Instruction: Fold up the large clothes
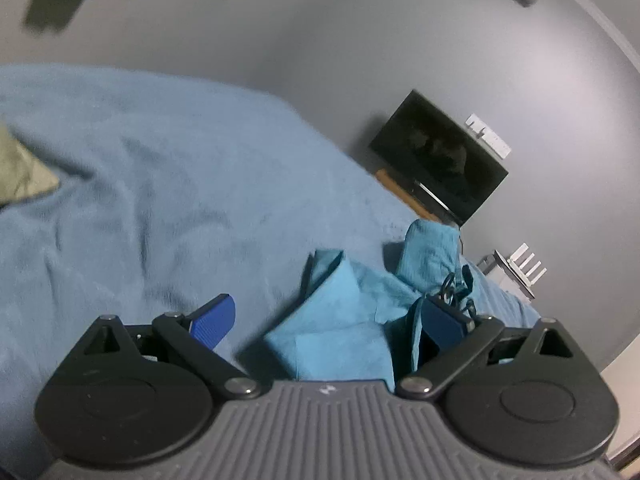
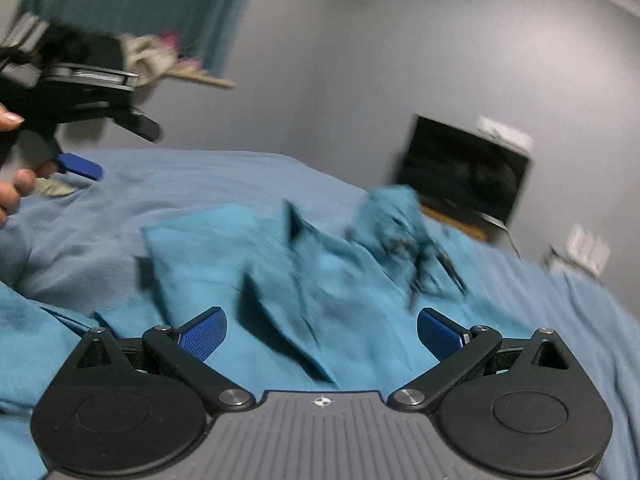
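My left hand-held gripper (image 1: 326,322): jaws spread wide, nothing pinched; teal cloth bunches between and over right finger, pads not pressing it. My right hand-held gripper (image 2: 320,334): jaws apart, empty, cloth below. Teal garment (image 2: 304,272) lies crumpled on bed (image 2: 208,180), straight ahead of right gripper, long axis running near-left to far-right toward dark screen (image 2: 460,172). Dark cord (image 2: 420,264) at far-right end. Judgement: right hand nearer garment middle; left, seen at far left in right view, stands off from it.

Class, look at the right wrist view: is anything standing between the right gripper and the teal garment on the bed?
Nothing visible does. The right gripper is open directly above the teal garment, which lies rumpled on the blue blanket. The left gripper is off to the side.
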A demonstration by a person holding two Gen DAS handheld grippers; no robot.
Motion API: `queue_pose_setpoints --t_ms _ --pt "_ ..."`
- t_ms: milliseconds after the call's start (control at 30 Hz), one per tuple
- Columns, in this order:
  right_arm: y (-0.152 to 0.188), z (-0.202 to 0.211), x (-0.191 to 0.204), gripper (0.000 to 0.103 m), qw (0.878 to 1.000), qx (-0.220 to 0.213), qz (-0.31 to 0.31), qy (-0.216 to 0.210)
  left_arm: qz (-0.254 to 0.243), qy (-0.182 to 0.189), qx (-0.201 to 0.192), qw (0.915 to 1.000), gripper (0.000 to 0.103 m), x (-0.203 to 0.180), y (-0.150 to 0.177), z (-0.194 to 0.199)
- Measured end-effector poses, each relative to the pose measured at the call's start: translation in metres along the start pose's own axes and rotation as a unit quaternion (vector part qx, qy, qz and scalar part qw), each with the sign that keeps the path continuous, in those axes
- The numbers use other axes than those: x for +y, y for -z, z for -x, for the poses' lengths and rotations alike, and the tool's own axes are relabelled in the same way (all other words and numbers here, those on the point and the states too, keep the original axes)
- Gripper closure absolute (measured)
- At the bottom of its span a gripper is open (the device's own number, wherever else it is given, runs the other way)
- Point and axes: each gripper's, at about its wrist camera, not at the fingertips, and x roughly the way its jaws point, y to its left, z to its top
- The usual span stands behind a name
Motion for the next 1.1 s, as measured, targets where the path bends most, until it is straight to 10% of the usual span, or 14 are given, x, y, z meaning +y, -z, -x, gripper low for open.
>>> queue_pose_setpoints --t_ms 267,400,700,900,1100 --pt "-0.013 -0.099 0.006 0.032 0.992 0.107 -0.071 -0.013 -0.070 -0.006 0.019 0.9973 0.004 -0.013 0.018 -0.010" --pt "-0.006 -0.113 -0.017 0.095 0.981 0.120 -0.151 -0.028 -0.093 -0.011 0.020 0.9954 0.004 -0.014 0.021 -0.009" --pt "0.008 -0.024 -0.123 0.098 0.957 -0.005 -0.287 0.049 -0.124 -0.013 0.027 0.9918 0.004 -0.022 0.026 -0.013" --pt "0.051 0.027 -0.188 0.098 0.940 -0.007 -0.311 0.140 -0.153 -0.020 0.038 0.9872 0.004 -0.032 0.035 -0.016" --pt "0.129 0.045 -0.241 0.097 0.885 0.026 -0.420 0.200 -0.202 -0.033 0.059 0.9770 0.004 -0.043 0.051 -0.023"
